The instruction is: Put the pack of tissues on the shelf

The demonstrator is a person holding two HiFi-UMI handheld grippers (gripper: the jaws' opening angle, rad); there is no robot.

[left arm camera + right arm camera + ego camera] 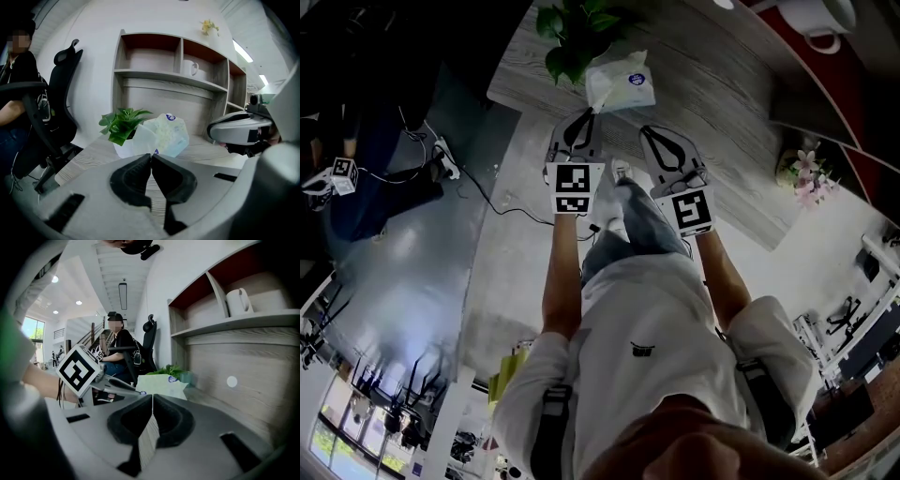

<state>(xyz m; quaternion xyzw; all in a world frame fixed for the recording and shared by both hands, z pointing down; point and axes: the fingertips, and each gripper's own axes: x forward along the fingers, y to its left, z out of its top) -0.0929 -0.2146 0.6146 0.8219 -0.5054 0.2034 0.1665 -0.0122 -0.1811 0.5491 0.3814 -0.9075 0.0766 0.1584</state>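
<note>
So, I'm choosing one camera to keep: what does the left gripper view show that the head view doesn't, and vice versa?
Left gripper view only: the shelf face-on, ceiling light strips. Head view only: the person's shirt and arms, the floor cable. Both: the tissue pack on the desk beside the potted plant, and the right gripper.

The pack of tissues [164,136] wears thin, crinkled plastic film with a soft sheen. The surface [89,157] and shelf [159,77] show matt, pale grey wood grain. The mug [191,68] looks like glossy white ceramic. The left tool [151,156] and right tool [153,397] have smooth grey plastic shells and dull black-lined jaws.
</note>
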